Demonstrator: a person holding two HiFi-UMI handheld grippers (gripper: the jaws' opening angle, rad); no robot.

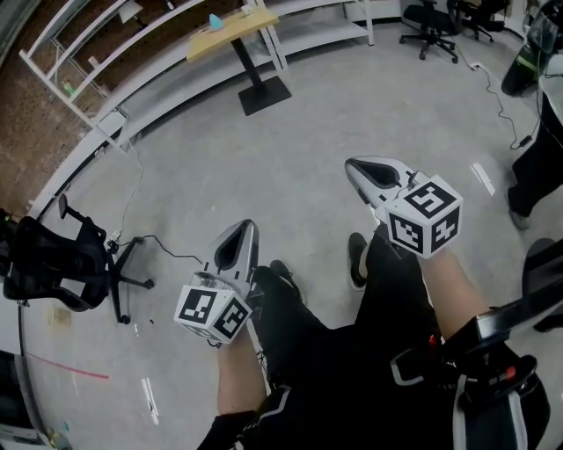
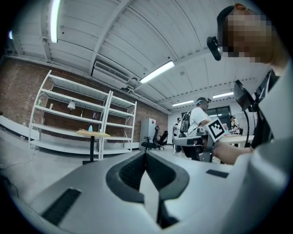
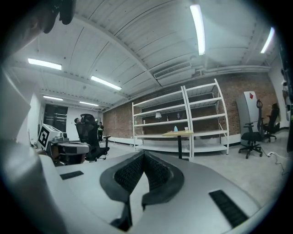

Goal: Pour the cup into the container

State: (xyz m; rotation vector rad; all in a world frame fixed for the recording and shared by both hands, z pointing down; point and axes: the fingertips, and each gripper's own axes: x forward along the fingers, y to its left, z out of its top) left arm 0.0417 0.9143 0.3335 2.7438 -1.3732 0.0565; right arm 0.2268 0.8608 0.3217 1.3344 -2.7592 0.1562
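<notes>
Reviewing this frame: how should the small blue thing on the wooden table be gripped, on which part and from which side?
Probably by its side wall, about mid-height, with the jaws level, coming from the open floor side, because the shelves stand behind the table. The blue thing stands upright on the tabletop. It is too far off to show a rim or handle, so this is a guess.

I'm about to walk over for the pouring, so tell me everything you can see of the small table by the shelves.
The small table has a pale wooden rectangular top on one black post with a square black foot. It stands upright on the grey floor, close before the white shelving. A small light blue thing sits on the top; anything else there is too small to tell.
</notes>
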